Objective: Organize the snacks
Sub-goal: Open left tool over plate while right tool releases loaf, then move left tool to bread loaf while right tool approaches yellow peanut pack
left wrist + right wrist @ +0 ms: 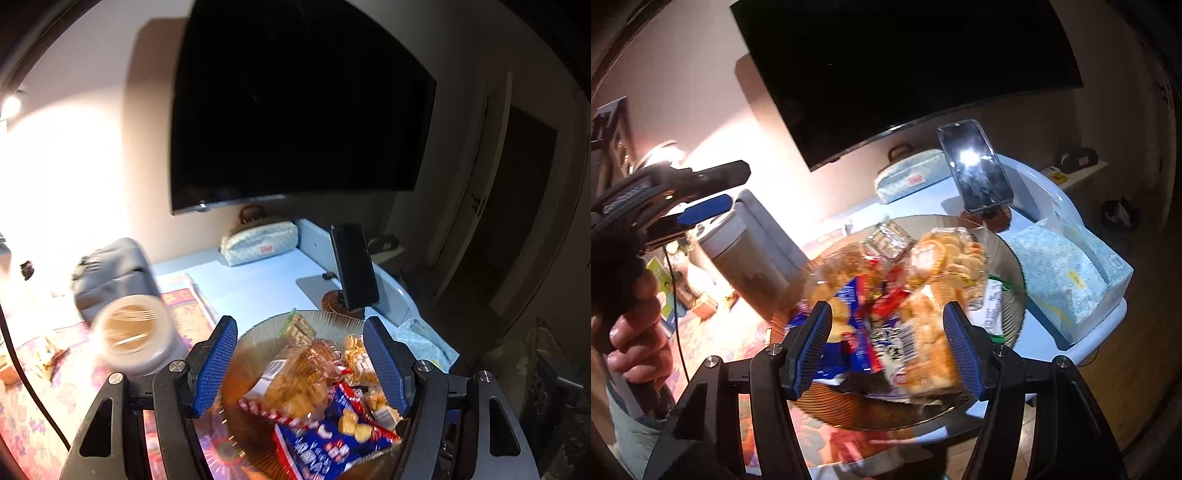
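Observation:
A ribbed glass plate (255, 334) (1012, 258) holds a heap of snack packets. Among them are a blue biscuit packet (325, 450) (849, 295), a clear bag of golden puffs (299, 380) (931, 350), a red wrapper (892, 299) and round crackers (945, 251). My left gripper (301, 321) hovers open over the plate, its blue pads apart and pressing on nothing. My right gripper (886, 306) is open above the same heap, with no packet pinched. In the right wrist view a hand holds the left gripper (737, 184) at the left, off the plate.
A lidded jar (133, 339) (746, 258) stands left of the plate, a grey bag (110, 273) behind it. A phone on a stand (354, 269) (977, 166) is just beyond the plate. A patterned pouch (258, 242), a tissue pack (1063, 280) and a wall television (295, 103) lie further off.

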